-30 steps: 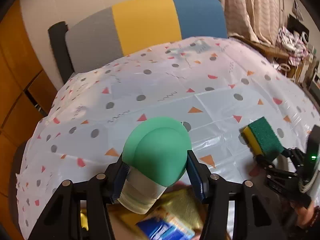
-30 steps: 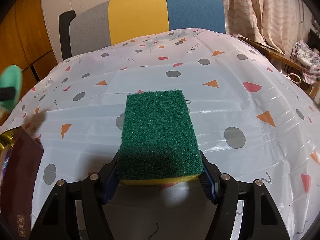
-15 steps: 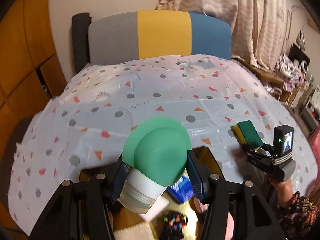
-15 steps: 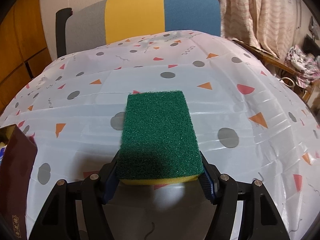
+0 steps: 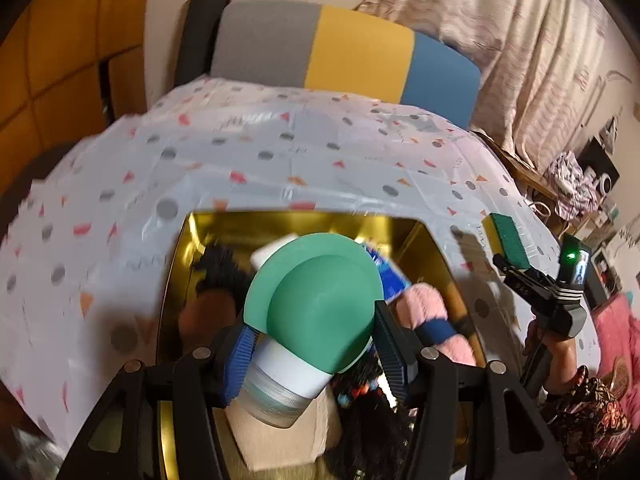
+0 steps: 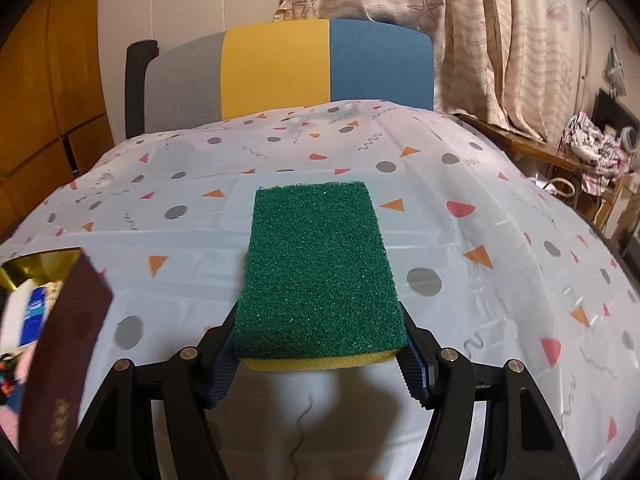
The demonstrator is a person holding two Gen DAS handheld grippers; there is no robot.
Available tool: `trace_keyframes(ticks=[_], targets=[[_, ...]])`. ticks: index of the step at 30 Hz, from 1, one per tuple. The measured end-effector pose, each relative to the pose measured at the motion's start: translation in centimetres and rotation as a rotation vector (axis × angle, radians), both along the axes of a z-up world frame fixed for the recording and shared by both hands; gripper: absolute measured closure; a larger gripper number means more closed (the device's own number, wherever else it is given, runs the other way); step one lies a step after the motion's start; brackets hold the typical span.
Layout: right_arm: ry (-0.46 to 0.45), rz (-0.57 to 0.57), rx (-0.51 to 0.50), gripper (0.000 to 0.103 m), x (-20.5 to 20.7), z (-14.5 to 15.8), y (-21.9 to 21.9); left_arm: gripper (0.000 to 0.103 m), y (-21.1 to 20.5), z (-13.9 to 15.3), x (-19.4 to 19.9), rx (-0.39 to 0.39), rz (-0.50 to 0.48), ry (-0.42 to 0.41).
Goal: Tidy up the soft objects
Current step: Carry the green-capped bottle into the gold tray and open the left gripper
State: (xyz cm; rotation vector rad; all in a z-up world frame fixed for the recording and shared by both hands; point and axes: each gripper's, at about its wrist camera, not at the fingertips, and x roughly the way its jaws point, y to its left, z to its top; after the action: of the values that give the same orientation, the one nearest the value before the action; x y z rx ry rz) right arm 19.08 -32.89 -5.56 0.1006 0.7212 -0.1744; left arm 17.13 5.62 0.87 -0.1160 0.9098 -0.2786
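The left gripper grips a green-capped object between its blue pads, which press on both flanks of it. The object's long axis runs along the fingers: the green dome points away from the camera, and the white neck and clear ribbed base lie back toward the gripper body. It hangs over a gold-lined box that sits at the near edge of the table, on a patterned cloth. Inside the box lie a pink fluffy thing with a dark blue band, a blue packet, a tan block and dark items that are too blurred to name.

The right gripper clamps a sponge by its two long sides near the rear end, with the jaws partly open to the sponge's width. The sponge lies flat, green scouring face up and yellow foam beneath; its long axis points straight ahead, toward the chair at the far edge. It is held above the cloth, casting a shadow below the fingers. In the left wrist view this gripper and sponge appear just beside the box's right edge, with the person's hand in a patterned sleeve below. From the right wrist view the box's dark red outer wall stands at the left. A curtain hangs behind the chair.
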Motion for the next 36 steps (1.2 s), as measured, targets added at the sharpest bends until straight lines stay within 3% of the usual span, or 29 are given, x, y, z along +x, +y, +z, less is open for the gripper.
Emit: trace_keyframes(ticks=[5, 15, 20, 24, 30, 36], targets=[[-0.007, 0.023, 0.086, 0.034, -2.7, 0.3, 1.0, 0.046, 1.3, -1.9, -1.3, -0.034, 0.026, 0.045], [-0.056, 0.044, 0.253, 0.034, -8.5, 1.8, 3.0, 0.046, 4.4, -3.9, -4.8, 0.009, 0.084, 0.067], [-0.076, 0.041, 0.336, 0.034, -10.4, 3.1, 3.9, 0.046, 5.2, -5.4, -5.3, -0.020, 0.109, 0.098], [-0.108, 0.065, 0.335, 0.034, -11.9, 4.4, 5.3, 0.044, 5.1, -5.6, -5.9, -0.009, 0.129, 0.078], [-0.132, 0.111, 0.319, 0.034, -13.4, 5.7, 7.5, 0.043, 4.5, -4.7, -7.2, 0.085, 0.176, 0.019], [-0.126, 0.175, 0.305, 0.034, -14.0, 6.3, 9.8, 0.042, 5.1, -3.5, -8.5, 0.050, 0.193, -0.033]])
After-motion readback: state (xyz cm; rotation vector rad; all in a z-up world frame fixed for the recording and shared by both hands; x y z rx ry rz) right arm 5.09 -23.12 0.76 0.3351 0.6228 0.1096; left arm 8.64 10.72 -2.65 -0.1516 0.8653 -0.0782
